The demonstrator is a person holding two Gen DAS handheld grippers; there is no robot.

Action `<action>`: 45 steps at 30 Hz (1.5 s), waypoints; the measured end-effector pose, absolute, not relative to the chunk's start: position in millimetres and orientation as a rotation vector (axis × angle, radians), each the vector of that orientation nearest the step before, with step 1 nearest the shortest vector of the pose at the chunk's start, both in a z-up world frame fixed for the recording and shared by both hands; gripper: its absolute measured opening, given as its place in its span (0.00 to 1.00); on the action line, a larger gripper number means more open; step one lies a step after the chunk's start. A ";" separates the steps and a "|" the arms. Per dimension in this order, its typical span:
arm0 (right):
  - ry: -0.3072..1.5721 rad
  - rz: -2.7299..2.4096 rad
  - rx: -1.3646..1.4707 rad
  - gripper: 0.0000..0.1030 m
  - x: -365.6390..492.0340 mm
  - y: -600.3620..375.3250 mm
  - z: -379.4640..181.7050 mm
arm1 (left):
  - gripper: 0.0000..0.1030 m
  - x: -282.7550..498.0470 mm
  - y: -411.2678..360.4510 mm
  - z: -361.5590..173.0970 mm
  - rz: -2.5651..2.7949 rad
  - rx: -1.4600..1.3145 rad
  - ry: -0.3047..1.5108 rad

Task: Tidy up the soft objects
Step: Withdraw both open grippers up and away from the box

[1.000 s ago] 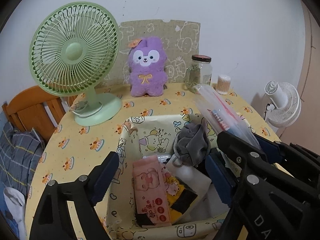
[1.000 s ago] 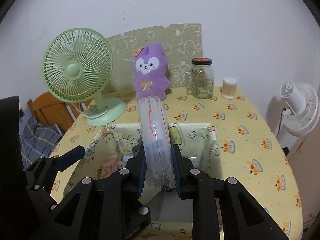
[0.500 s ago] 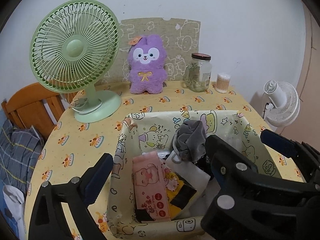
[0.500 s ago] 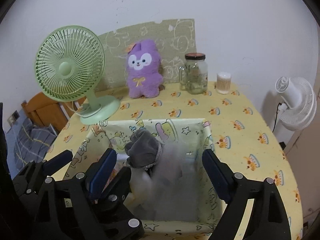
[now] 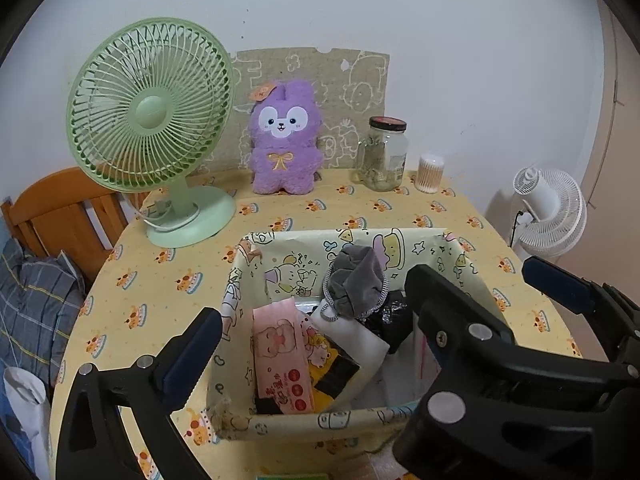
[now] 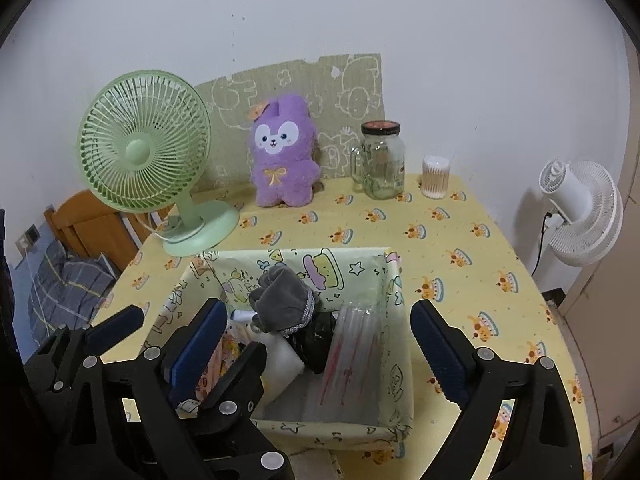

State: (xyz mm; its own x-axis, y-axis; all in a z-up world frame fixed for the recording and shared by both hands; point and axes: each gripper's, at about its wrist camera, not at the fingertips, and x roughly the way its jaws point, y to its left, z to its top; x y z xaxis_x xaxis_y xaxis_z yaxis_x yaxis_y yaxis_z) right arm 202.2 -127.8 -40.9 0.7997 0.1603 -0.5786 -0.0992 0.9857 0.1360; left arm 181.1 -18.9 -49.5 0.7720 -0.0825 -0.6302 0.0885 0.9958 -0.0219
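A yellow cartoon-print fabric box [image 5: 280,426] [image 6: 394,280] stands on the table in front of me. Inside lie a pink wet-wipes pack [image 5: 282,364], a grey cloth bundle [image 5: 356,284] [image 6: 284,300], a black item [image 6: 316,340] and a clear plastic bag with red marks [image 6: 352,356] leaning on the right wall. My left gripper [image 5: 312,308] is open and empty over the box. My right gripper [image 6: 316,344] is open and empty above the box, over the bag. A purple plush rabbit [image 5: 284,140] [image 6: 282,152] sits upright at the back of the table.
A green desk fan [image 5: 152,128] [image 6: 148,156] stands at back left. A glass jar [image 5: 384,156] [image 6: 380,160] and a cotton-swab tub [image 5: 430,168] [image 6: 436,176] stand at back right. A white fan [image 6: 580,208] stands off the table's right, a wooden chair [image 5: 60,216] left.
My right gripper opened and let the clear plastic bag go; the bag now rests in the box. Both grippers have drawn back a little from the box.
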 end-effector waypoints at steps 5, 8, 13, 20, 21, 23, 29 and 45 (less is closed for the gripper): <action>0.605 0.140 0.098 0.94 190.6 -130.2 -30.0 | 1.00 169.6 -21.0 -39.0 -0.077 0.016 0.660; 0.591 0.141 0.093 0.94 183.4 -130.5 -24.3 | 1.00 161.6 -21.6 -33.1 -0.075 0.013 0.647; 0.568 0.148 0.082 0.94 167.4 -131.3 -14.9 | 1.00 146.8 -21.7 -25.4 -0.075 0.012 0.626; 0.538 0.145 0.074 0.97 146.9 -132.9 -4.4 | 1.00 127.7 -22.1 -17.5 -0.094 -0.002 0.609; 0.535 0.145 0.072 0.97 143.7 -132.9 -2.9 | 1.00 124.3 -22.2 -16.1 -0.093 -0.002 0.604; 0.524 0.146 0.072 0.97 137.0 -133.3 -0.2 | 1.00 118.3 -23.1 -14.3 -0.093 -0.001 0.598; 0.505 0.150 0.072 1.00 121.3 -134.6 5.9 | 1.00 99.9 -24.0 -7.8 -0.096 0.002 0.570; 0.503 0.164 0.056 1.00 86.5 -134.2 1.2 | 1.00 64.7 -24.4 -13.6 -0.088 0.002 0.541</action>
State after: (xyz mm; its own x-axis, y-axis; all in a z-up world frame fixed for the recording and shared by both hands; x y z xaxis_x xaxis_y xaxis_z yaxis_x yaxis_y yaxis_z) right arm 86.5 -134.2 1.2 0.8633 0.1699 -0.4752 -0.1425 0.9854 0.0933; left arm 64.7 -24.4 -13.6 0.8534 -0.0827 -0.5146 0.0840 0.9962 -0.0208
